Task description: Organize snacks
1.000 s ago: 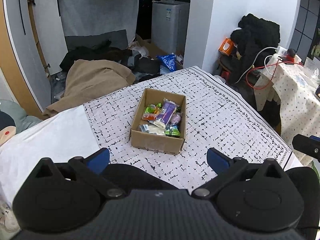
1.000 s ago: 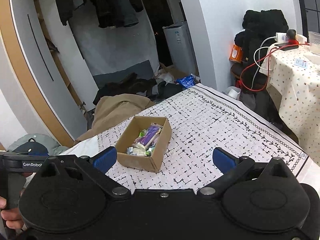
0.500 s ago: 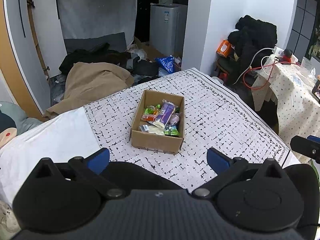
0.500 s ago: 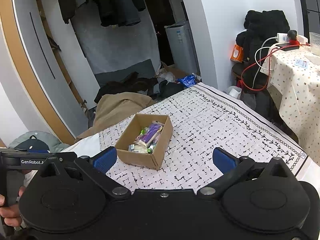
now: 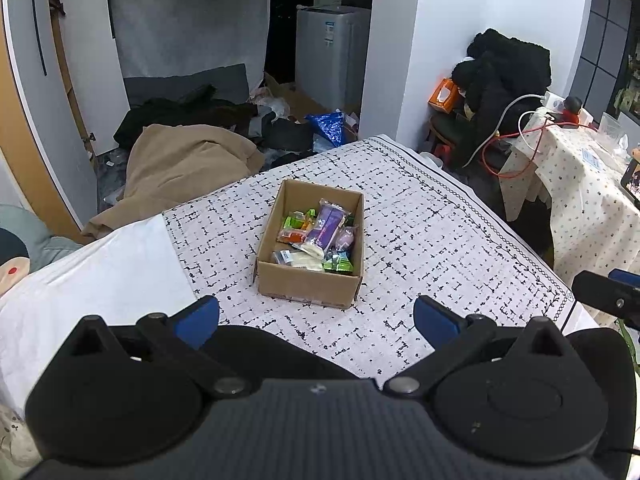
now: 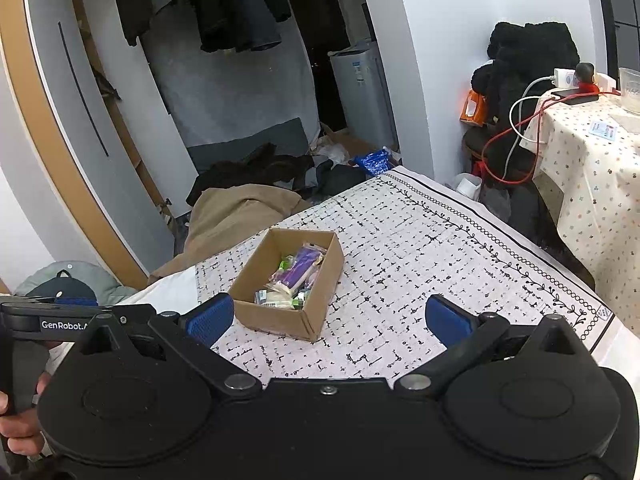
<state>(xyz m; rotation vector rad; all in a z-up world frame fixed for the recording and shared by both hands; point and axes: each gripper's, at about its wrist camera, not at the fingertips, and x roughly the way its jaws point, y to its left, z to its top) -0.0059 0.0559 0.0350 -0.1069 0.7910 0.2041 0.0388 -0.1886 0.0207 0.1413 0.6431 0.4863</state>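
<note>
Both grippers, left (image 5: pixel 316 320) and right (image 6: pixel 326 318), stay open, box (image 5: pixel 308 290) unmoved.

Even, soft indoor light leaves both fisheye views sharp at the centre, with faint shadows, a dark doorway (image 5: pixel 288 20) behind, and walls bowing at the edges.

The left gripper (image 5: pixel 316 316) hangs wide open above the patterned tablecloth (image 5: pixel 420 240). Ahead sits a cardboard box (image 5: pixel 308 288) holding snack packets (image 5: pixel 320 236).

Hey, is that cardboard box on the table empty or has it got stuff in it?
Not empty: the cardboard box holds snack packets.
</note>
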